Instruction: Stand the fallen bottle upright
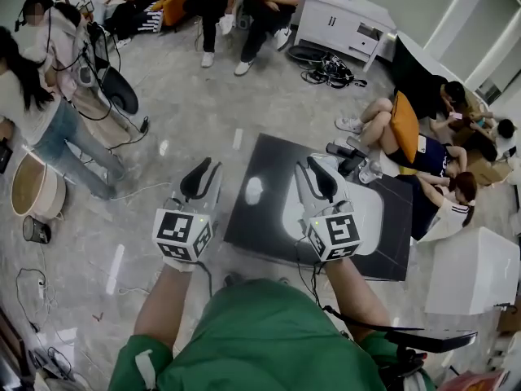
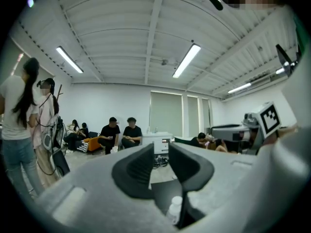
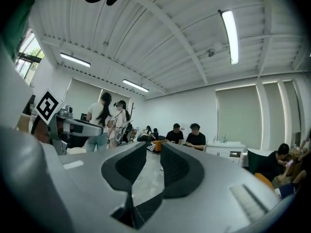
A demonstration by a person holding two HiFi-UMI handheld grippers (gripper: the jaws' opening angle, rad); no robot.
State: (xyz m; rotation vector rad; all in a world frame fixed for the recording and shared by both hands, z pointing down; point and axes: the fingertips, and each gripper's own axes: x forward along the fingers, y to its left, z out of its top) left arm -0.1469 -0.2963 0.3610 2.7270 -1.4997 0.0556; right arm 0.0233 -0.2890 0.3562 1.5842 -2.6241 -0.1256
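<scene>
Dark tabletop point(image 1: 254, 228) is carrying the white bottle point(image 1: 254, 190) near its left edge, seemingly upright already; left gripper point(image 1: 203, 173) and right gripper point(image 1: 316, 173) are hovering level above it, jaws slightly parted and empty; left is looking nearer

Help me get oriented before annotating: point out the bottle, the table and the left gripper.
bottle point(image 1: 254, 190), head view, its white body.
table point(image 1: 260, 233), head view, bare dark top.
left gripper point(image 2: 159, 148), left gripper view, midway between its fingers.
</scene>
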